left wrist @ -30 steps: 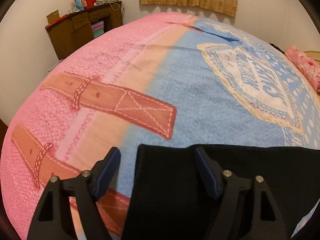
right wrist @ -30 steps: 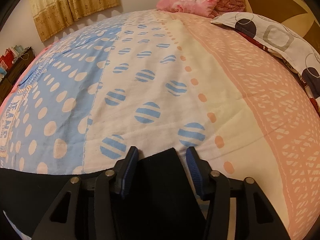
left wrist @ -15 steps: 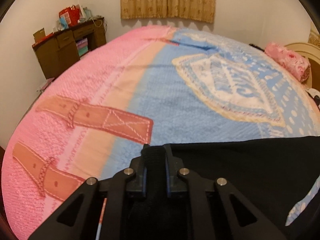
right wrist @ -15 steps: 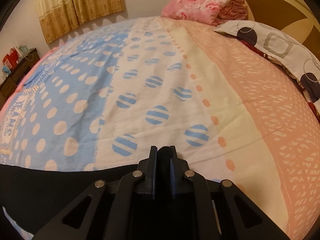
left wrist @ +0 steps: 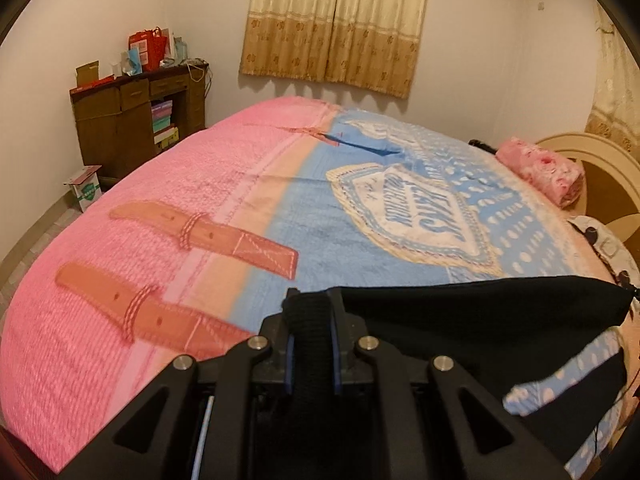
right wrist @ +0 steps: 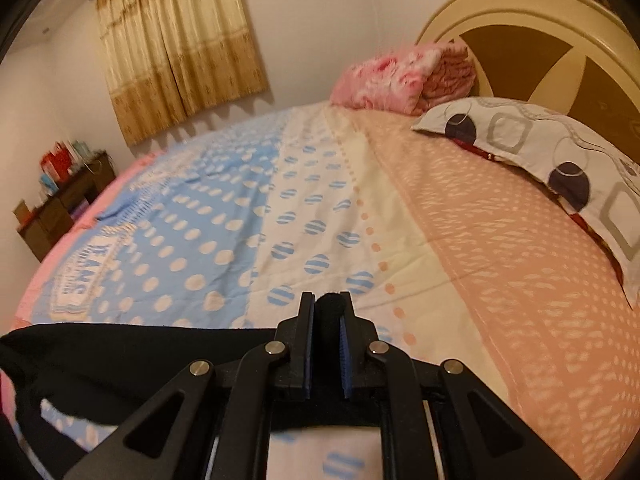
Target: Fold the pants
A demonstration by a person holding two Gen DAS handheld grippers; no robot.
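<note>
The black pants (left wrist: 480, 320) hang stretched between my two grippers, lifted off the bed. My left gripper (left wrist: 312, 320) is shut on one end of the pants' edge, with black cloth bunched between the blue pads. My right gripper (right wrist: 326, 320) is shut on the other end, and the pants (right wrist: 120, 352) run off to the left from it. Part of the cloth droops below the raised edge in both views.
The bed (left wrist: 200, 200) has a pink, blue and peach patterned blanket. A folded pink quilt (right wrist: 400, 76) and a patterned pillow (right wrist: 540, 148) lie by the headboard (right wrist: 560, 40). A brown desk (left wrist: 132, 120) with clutter stands by the wall, under curtains (left wrist: 332, 20).
Both grippers closed on the pants' edge and then rose, lifting the pants off the blanket. The views now look higher across the room.
</note>
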